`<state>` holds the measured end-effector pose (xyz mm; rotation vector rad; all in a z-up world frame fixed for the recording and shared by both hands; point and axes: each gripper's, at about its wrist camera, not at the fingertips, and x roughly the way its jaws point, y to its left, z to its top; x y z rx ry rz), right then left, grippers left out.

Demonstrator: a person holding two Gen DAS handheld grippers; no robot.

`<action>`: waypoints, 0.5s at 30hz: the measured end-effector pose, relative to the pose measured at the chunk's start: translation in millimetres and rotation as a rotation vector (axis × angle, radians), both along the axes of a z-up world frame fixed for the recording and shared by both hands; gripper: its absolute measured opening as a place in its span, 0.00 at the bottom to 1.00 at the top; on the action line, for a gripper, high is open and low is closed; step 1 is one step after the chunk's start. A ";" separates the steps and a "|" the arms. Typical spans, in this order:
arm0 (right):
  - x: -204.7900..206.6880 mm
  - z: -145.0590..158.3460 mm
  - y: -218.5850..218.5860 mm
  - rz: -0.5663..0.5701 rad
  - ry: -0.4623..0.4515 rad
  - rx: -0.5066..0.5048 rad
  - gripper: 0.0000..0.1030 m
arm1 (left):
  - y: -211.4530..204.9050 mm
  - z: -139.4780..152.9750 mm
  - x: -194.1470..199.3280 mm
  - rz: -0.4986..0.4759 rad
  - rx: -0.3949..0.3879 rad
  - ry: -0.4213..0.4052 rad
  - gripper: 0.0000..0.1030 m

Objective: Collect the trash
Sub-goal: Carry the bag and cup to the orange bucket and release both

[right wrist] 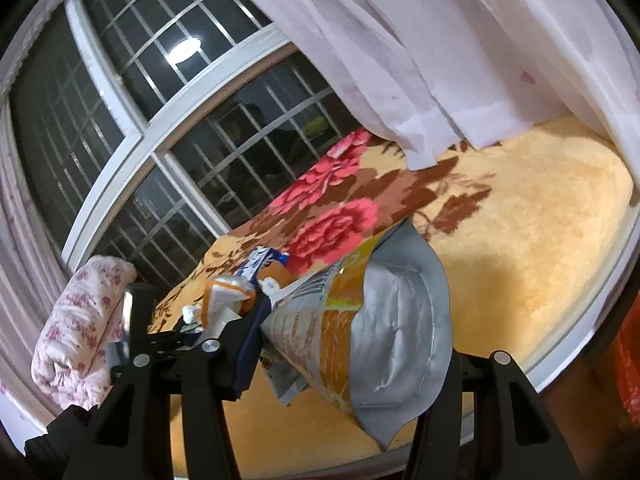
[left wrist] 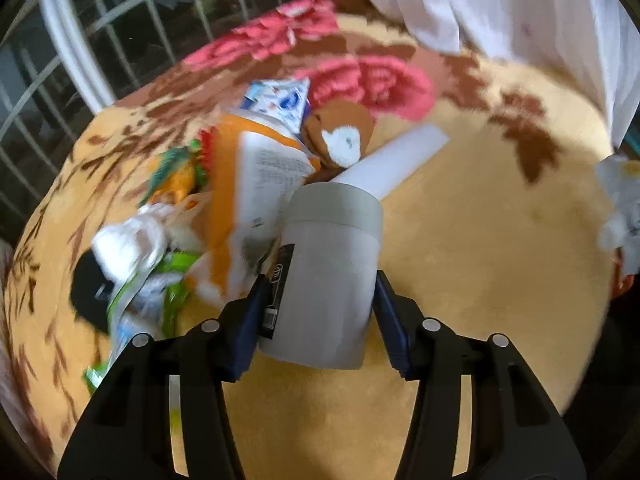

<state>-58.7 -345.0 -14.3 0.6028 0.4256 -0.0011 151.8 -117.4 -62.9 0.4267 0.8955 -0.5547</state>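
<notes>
My left gripper is shut on a grey cylindrical container with a black label, held above the blanket. Beyond it lies a trash pile: an orange and white packet, a blue and white wrapper, a white paper tube, crumpled white tissue, green wrappers and a brown and white item. My right gripper is shut on an orange and silver foil snack bag. The pile shows behind it in the right wrist view.
A yellow floral blanket covers the bed. A barred window stands behind, with white curtains at right. A folded floral quilt lies at left. More crumpled white trash sits at the far right edge.
</notes>
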 end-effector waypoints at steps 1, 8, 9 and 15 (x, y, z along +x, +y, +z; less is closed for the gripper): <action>-1.1 2.5 3.9 0.013 -0.004 -0.014 0.51 | 6.4 5.6 -7.9 0.011 -0.024 -0.004 0.49; -6.7 12.4 37.2 0.129 -0.018 -0.058 0.51 | 49.8 31.4 -72.8 0.106 -0.151 -0.037 0.49; -7.8 14.3 41.8 0.142 -0.019 -0.072 0.51 | 55.3 33.4 -84.0 0.113 -0.164 -0.042 0.49; -25.9 21.9 80.4 0.282 -0.009 -0.192 0.51 | 88.3 25.5 -155.3 0.158 -0.186 -0.056 0.49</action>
